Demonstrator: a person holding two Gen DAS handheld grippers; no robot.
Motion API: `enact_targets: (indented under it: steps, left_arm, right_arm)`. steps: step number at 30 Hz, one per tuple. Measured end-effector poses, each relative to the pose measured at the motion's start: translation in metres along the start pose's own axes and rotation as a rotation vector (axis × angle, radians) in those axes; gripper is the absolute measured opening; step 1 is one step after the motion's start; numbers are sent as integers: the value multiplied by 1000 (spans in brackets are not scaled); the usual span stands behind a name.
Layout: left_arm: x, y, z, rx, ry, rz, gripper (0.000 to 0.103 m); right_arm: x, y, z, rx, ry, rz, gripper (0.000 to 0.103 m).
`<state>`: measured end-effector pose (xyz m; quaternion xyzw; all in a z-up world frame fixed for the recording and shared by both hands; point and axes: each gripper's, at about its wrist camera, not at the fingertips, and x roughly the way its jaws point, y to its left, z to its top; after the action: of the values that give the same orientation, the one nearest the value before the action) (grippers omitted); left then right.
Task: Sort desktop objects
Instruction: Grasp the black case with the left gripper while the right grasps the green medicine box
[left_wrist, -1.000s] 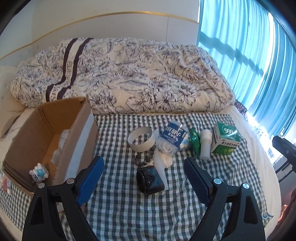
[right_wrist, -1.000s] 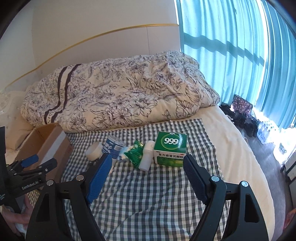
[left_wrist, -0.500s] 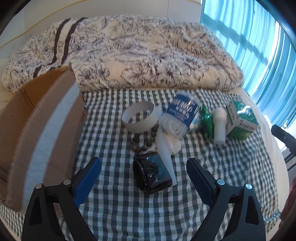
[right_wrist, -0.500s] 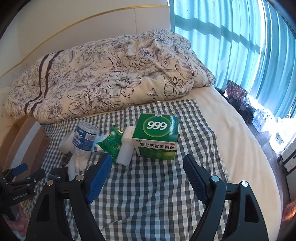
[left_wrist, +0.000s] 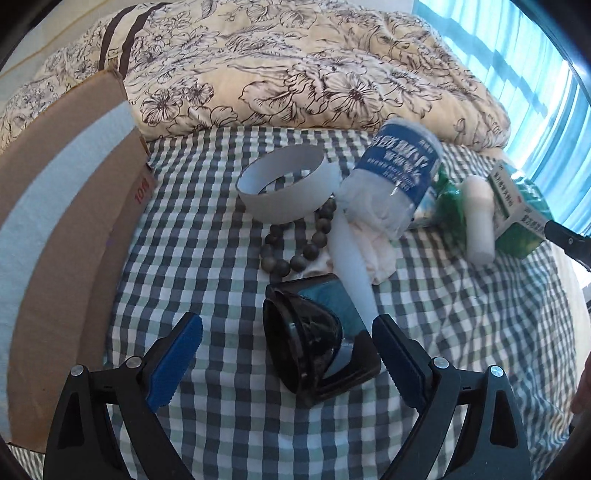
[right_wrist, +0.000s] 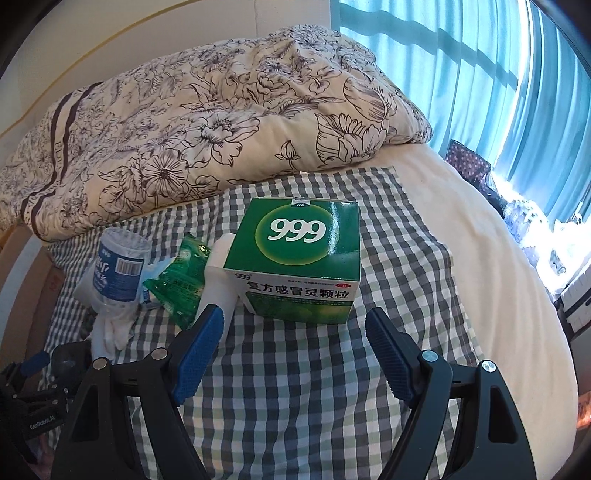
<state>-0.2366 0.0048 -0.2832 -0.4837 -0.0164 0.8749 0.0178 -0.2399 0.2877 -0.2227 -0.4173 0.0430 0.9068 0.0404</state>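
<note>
The left gripper (left_wrist: 287, 347) hangs low over the bed, its two blue-padded fingers (left_wrist: 176, 353) spread wide apart with nothing touching either pad. They straddle the black sunglasses case (left_wrist: 317, 339), one finger off each side of it, both clear of it. The right gripper (right_wrist: 293, 350) is likewise spread wide and empty, its fingers (right_wrist: 388, 350) pointing at the green 999 box (right_wrist: 299, 258) and stopping just short of its near face. In the right wrist view the left gripper's black frame shows well to the left of that box.
</note>
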Motion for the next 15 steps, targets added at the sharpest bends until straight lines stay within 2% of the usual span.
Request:
enact_targets:
  steps: [10,13,15]
  left_arm:
    - [25,5,-3,-26,29,3,95]
    - [29,4,-5,-17,26,-13,87]
    - [29,2,-6,-8,22,-22,83]
  right_arm:
    - [25,0,8,5,-1,-57,80]
    - [32,1,12,11,-6,-58,86]
    - [35,3,14,12,-11,-59,86]
